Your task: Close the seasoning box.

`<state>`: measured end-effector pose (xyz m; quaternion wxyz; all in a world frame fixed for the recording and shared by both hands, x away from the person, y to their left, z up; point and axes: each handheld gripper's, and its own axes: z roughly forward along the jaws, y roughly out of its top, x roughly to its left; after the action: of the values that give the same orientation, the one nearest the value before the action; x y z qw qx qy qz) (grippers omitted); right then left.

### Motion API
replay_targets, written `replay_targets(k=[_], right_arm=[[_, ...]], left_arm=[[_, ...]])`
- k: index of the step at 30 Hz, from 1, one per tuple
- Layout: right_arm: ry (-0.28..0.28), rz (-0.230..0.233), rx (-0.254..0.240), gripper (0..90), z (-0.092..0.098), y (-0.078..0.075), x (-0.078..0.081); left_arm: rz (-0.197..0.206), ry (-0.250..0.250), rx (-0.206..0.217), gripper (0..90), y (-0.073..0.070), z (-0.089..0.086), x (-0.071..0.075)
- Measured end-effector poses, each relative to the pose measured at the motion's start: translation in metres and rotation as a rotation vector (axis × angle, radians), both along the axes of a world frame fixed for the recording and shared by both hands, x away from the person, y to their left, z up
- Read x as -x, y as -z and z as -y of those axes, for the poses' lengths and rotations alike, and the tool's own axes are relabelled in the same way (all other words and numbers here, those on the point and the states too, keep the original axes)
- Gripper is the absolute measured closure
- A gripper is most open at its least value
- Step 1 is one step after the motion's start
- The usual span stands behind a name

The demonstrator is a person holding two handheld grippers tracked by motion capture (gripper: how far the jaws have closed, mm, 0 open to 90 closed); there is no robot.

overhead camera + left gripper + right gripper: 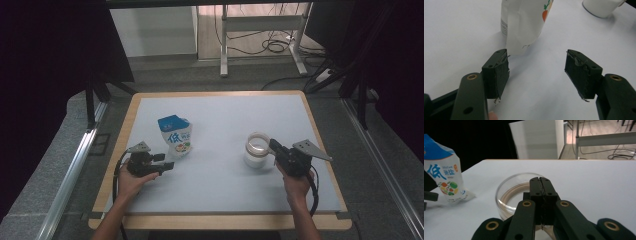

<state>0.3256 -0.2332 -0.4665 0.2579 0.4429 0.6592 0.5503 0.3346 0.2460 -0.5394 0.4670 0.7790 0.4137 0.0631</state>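
Glass jar point(257, 148): upright, right half of table point(220, 195), pale ring inside | my right gripper point(273, 145): jaws pressed together, tips at jar's near rim, nothing pinched | salt bag point(177, 136): standing left of centre, well apart from jar | my left gripper point(167, 165): jaws spread, empty, just beside bag's base.

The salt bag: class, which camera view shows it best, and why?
The high view: the whole salt bag stands upright by the left hand-held gripper. The right gripper view shows its printed front, cropped at the left edge; the left gripper view shows its lower part.
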Motion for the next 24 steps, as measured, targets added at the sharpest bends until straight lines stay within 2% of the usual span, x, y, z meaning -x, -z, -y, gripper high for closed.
replay_targets(k=[8,13,18,24], right_arm=[[-0.056,-0.011,0.007,89.6,-0.01,-0.001,-0.001],[-0.068,-0.007,0.01,89.6,-0.01,-0.001,0.0],[-0.046,0.001,0.017,89.1,0.004,-0.002,0.002],[-0.023,-0.02,0.018,83.9,0.029,0.007,0.002]], left_arm=[[-0.004,0.001,0.002,35.5,0.001,0.0,0.0],[-0.006,0.001,0.005,35.5,0.001,-0.001,-0.001],[-0.007,0.002,0.006,35.5,0.002,-0.002,-0.001],[-0.012,0.004,0.004,35.5,0.003,-0.001,-0.002]])
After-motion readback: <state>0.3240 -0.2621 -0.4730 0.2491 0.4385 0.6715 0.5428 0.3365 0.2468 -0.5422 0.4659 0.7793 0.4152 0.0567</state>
